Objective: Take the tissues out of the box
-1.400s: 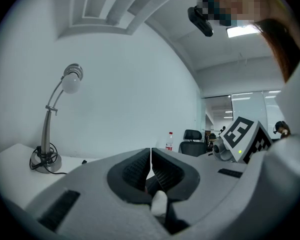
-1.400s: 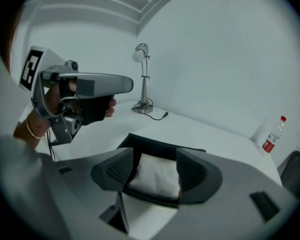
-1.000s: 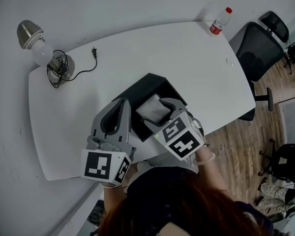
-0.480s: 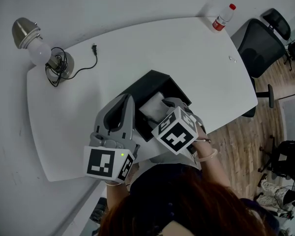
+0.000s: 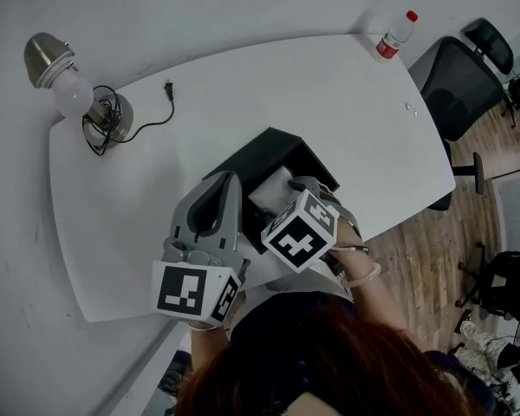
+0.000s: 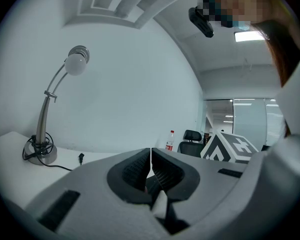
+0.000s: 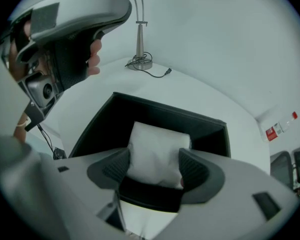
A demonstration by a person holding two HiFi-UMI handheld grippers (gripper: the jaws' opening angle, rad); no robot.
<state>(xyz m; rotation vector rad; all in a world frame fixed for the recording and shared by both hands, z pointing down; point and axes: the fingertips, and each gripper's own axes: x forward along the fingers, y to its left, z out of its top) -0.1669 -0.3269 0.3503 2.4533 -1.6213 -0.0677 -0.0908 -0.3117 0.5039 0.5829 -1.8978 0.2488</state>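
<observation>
An open black box point(image 5: 258, 153) stands on the white table point(image 5: 329, 94), close to the near edge. Inside it lies a white tissue pack point(image 5: 274, 190). My right gripper point(image 5: 296, 185) reaches down into the box. In the right gripper view the jaws stand on either side of the tissue pack point(image 7: 157, 146) and press on its sides, so the right gripper point(image 7: 155, 168) is shut on it inside the black box point(image 7: 140, 111). My left gripper point(image 5: 228, 183) hovers beside the box's left wall. The left gripper point(image 6: 150, 156) has its jaws shut together with nothing between them.
A desk lamp point(image 5: 56, 69) with a coiled cable and loose plug point(image 5: 166, 87) stands at the table's far left. A red-capped bottle point(image 5: 394, 35) sits at the far right corner. A black office chair point(image 5: 458, 81) stands beyond the right edge, on a wooden floor.
My right gripper has swung left and further over the box, down onto the tissue pack. The left gripper has only shifted slightly.
</observation>
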